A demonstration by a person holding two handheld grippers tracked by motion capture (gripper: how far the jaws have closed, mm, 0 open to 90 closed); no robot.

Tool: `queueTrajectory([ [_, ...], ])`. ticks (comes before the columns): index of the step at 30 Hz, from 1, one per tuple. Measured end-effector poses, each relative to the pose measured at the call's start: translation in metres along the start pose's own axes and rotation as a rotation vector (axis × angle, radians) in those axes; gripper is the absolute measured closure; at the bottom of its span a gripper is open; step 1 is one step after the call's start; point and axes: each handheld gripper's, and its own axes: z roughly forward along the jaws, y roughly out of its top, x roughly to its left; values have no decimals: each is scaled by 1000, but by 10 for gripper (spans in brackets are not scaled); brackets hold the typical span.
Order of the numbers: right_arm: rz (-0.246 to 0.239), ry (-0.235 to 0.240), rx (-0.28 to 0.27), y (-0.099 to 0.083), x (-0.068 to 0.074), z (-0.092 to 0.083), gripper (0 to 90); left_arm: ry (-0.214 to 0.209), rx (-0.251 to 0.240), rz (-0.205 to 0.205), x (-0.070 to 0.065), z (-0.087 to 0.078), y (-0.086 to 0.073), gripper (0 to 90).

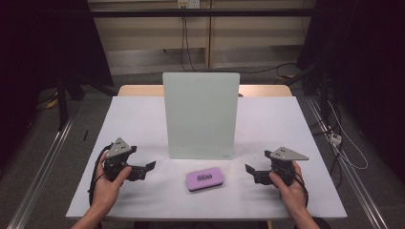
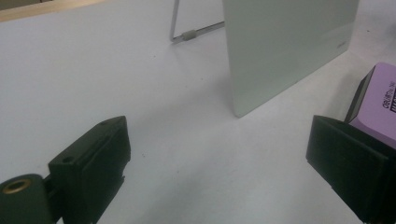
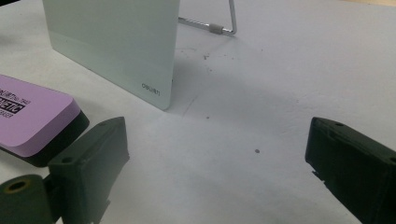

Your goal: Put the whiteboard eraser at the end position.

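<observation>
Lying flat near the table's (image 1: 143,114) front edge, midway: purple eraser (image 1: 205,180), print too small to read, partly cut off in both gripper views. Resting either side, jaws apart, empty: left gripper (image 1: 143,170), right gripper (image 1: 252,172). Standing behind on a half-hidden wire prop: board (image 1: 200,114).

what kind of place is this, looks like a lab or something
Probably a lab or recording setup rather than a home: a white table stands alone between dark curtains, cables trail over the bare floor, and a person holds a gripper in each hand.
</observation>
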Motion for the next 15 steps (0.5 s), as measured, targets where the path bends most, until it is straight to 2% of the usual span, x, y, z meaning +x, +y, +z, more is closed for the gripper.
queueTrajectory([
  [5, 1, -2, 0, 0, 0, -1, 59, 9, -13, -21, 0, -4, -9, 63],
  [10, -4, -4, -3, 0, 1, -2, 59, -2, -32, -52, 0, -6, -20, 64],
  [12, -8, -5, -3, -1, 0, -3, 58, 14, -34, -40, 2, -8, -20, 62],
  [15, 1, -8, -2, -1, -1, -3, 59, 2, -44, -69, 5, -9, -21, 62],
])
